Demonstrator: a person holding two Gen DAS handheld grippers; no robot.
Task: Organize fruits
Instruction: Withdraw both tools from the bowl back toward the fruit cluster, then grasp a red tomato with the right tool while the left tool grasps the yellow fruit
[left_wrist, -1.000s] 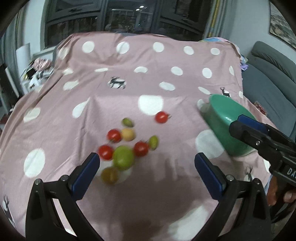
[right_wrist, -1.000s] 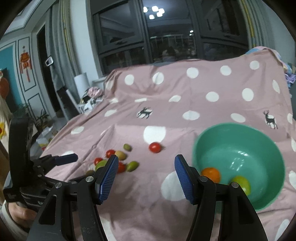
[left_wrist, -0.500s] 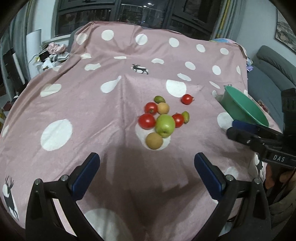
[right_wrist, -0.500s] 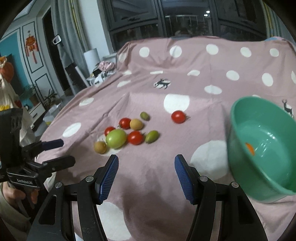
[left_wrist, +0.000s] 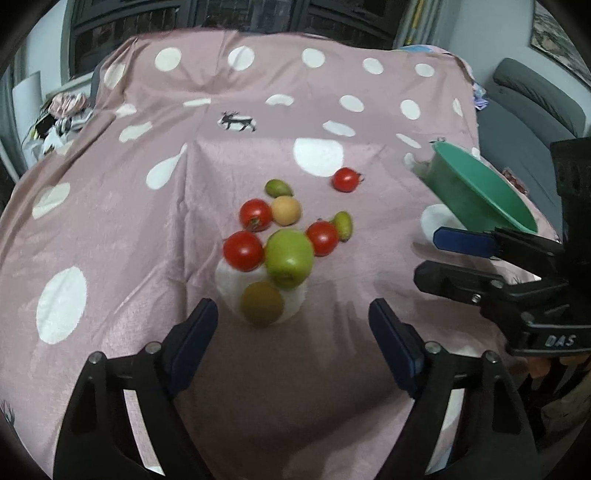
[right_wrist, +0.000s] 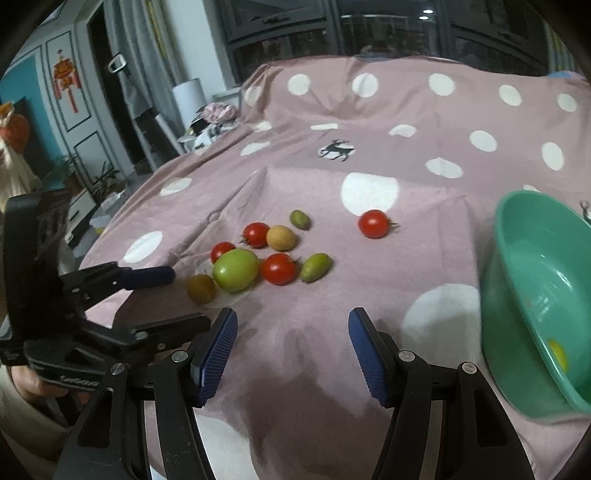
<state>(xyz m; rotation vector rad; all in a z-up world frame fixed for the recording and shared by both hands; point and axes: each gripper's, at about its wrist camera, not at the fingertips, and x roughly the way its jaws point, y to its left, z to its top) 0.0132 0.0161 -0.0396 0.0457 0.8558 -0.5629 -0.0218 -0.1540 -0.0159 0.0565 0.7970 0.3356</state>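
Having drawn nearer the fruit cluster, the left tongs (left_wrist: 291, 328) gape wide and empty toward the brown fruit (left_wrist: 262, 303), right tongs (right_wrist: 290, 349) equally open, green bowl (right_wrist: 535, 295) waiting right.

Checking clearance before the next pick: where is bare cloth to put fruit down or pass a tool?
Bare cloth lies between the lone tomato and the green bowl, and in front of both open tools, left tool and right tool. It is crowded around the green apple, where tomatoes and small fruits lie close together.
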